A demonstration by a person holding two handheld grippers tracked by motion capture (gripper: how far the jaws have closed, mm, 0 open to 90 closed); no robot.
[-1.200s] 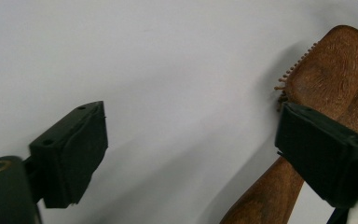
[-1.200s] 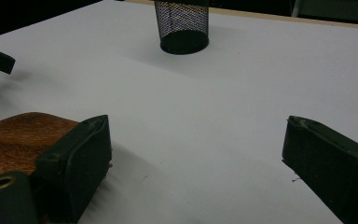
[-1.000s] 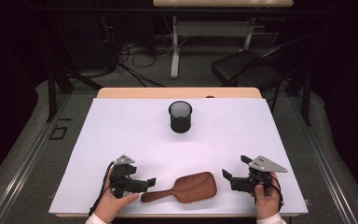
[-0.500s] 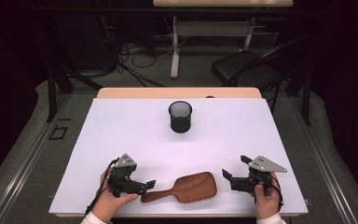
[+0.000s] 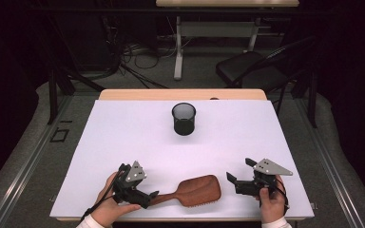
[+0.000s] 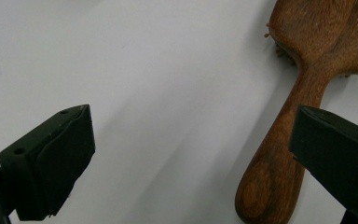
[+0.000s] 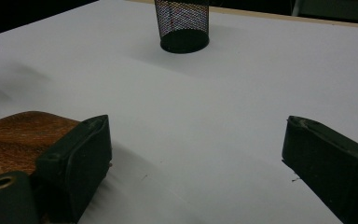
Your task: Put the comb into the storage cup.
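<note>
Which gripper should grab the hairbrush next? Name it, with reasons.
Left. The left gripper is open at the hairbrush handle, which lies between its jaws. The right gripper sits open beside the brush head, a wider, likely harder grab.

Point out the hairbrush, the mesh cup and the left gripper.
hairbrush [image 5: 199, 189], high view, on its wooden back.
mesh cup [image 5: 184, 121], high view, on its side wall.
left gripper [image 5: 151, 196], high view, between its fingertips.

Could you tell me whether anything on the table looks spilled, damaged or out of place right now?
Nothing stands out. The wooden hairbrush lies flat, bristles down, near the front edge of the white table, and the mesh cup stands upright farther back. No spill or damage shows.
</note>
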